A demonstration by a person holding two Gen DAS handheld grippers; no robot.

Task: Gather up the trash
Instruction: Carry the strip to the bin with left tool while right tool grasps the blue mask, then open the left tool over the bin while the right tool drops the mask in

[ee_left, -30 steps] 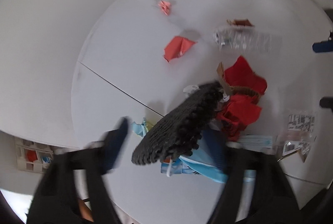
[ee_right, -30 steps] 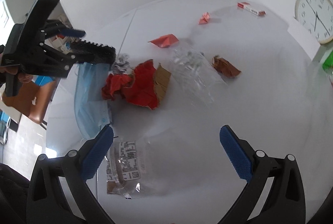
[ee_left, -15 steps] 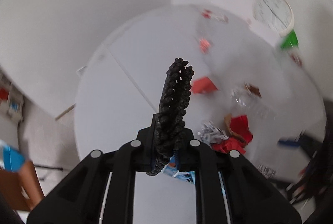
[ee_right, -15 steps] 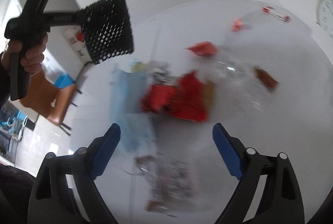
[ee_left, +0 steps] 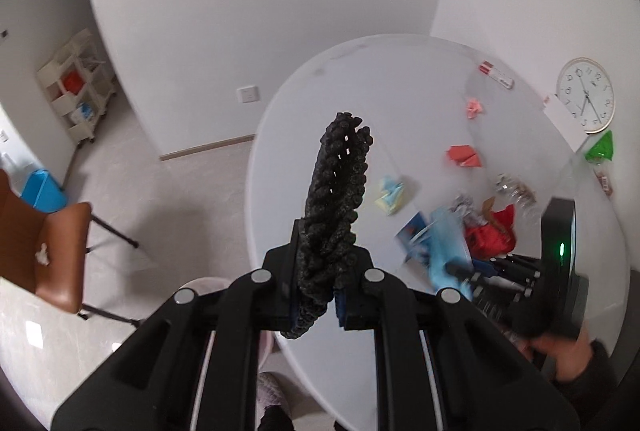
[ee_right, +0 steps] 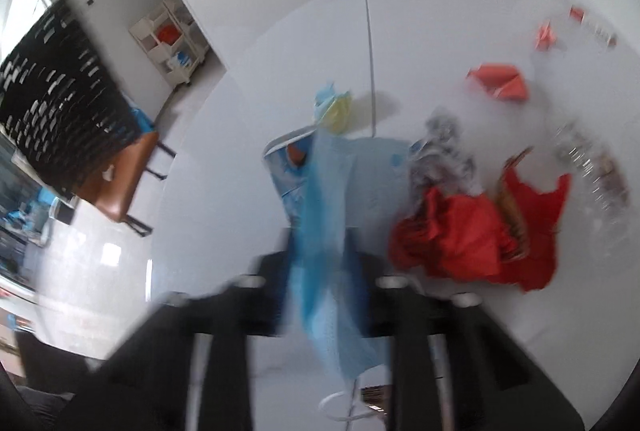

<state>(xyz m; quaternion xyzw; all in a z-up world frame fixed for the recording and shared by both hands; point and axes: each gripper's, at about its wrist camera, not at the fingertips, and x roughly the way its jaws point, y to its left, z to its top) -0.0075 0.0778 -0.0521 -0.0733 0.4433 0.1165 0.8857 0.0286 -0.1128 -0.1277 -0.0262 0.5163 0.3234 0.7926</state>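
**Above a white round table: both tools clamped on litter**

Over the table edge, the left tool point(ee_left: 320, 291) is closed on a black perforated mesh sheet point(ee_left: 336, 199), which stands edge-on and upright between the jaws, its knobbly rim rising above them. In the right wrist view the same sheet point(ee_right: 60, 103) appears flat-on at far left, held clear of the white round table point(ee_left: 360, 79), its small slots showing light.

The right tool point(ee_right: 324, 271) is closed on a light blue disposable face mask point(ee_right: 324, 215); the thin pleated fabric hangs through the jaws, with a white ear loop curling below. The picture is motion-blurred, so finer detail cannot be told.

The remaining litter lies on the table: crumpled red paper point(ee_right: 472, 235) just beside a scrap of brown cardboard point(ee_right: 508, 199), a crushed silver foil wad point(ee_right: 440, 147), a crumpled clear plastic bottle point(ee_right: 588, 167), a folded orange-red paper point(ee_right: 500, 81), a small blue and yellow wrapper point(ee_right: 334, 103), and a printed blue packet point(ee_right: 288, 167) partly under the mask.

A white wall clock point(ee_left: 586, 95) leans at the table's far side.
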